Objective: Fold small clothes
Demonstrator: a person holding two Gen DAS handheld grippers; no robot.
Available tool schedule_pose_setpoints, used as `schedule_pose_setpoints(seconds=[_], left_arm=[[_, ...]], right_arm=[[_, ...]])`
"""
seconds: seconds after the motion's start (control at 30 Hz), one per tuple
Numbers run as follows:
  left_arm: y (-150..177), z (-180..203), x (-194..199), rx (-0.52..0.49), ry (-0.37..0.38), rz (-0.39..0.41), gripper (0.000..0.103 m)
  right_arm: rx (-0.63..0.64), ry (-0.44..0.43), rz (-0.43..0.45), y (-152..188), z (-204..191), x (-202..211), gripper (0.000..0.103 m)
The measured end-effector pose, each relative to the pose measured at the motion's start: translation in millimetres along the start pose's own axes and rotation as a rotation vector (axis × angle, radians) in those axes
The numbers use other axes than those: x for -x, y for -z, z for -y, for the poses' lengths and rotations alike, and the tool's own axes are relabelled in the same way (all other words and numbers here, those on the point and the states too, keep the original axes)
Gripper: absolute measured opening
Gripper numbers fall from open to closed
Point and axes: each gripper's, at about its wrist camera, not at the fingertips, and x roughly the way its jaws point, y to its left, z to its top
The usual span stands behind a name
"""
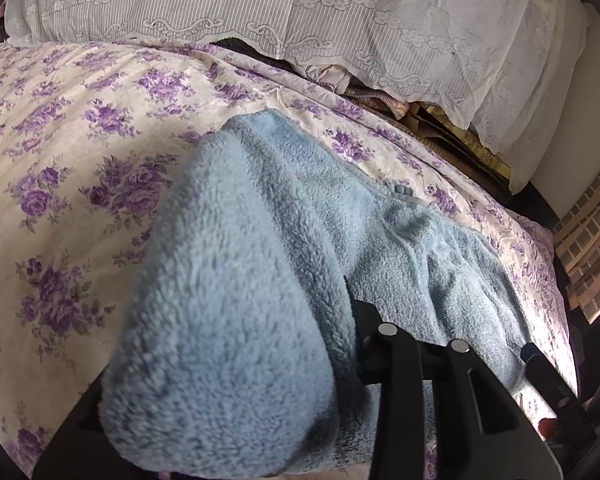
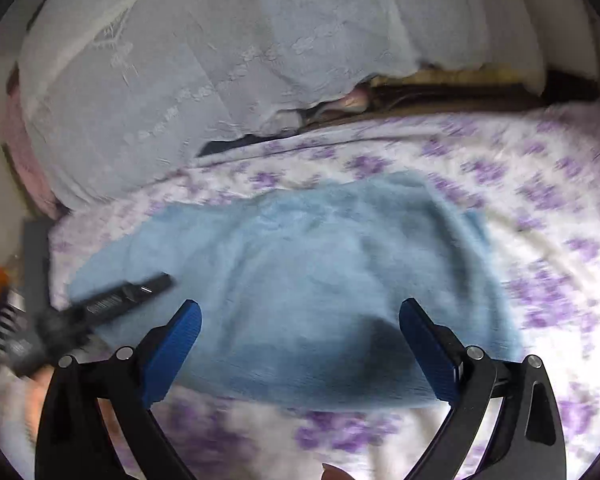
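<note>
A light blue fleece garment lies spread on a bed with a purple floral sheet. In the left wrist view a thick fold of the same fleece is draped over my left gripper and hides its fingers; the jaws look closed on the cloth. The rest of the garment lies flat beyond it. My right gripper is open and empty, its blue fingertips spread wide just above the near edge of the garment. The left gripper shows in the right wrist view at the garment's left end.
A white lace cover lies over piled things along the far side of the bed. The floral sheet stretches wide to the left. The bed's right edge drops to a tiled floor.
</note>
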Motion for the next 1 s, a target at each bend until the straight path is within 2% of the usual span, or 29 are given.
schedule_pose_setpoints(seconds=[0.13,0.3,0.5,0.8,1.0], left_arm=[[0.1,18.7,10.5,-0.088,-0.06,0.042,0.034],[0.5,46.1,20.5,-0.202,-0.143,0.086,0.033],[-5.0,76.7,26.9,-0.295,-0.196,0.114,0.031],[-4.9,137.5,29.0,-0.441,-0.23,0.141,0.028],[11.9,197.0,15.4,-0.592,-0.246,0.153,0.027]], right_arm=[[-0.07,-0.144,-0.05,-21.2,0.6,-7.0,0.099],[-0.143,-0.245,-0.097,-36.8,7.4,-15.6,0.099],[-0.3,-0.383,-0.13,-43.0,39.0,-17.3,0.099],[-0.421,-0.452,-0.099,-61.1,81.9,-7.4,0.099],[-0.536,-0.478,-0.047,-66.6,121.5,3.3,0.099]])
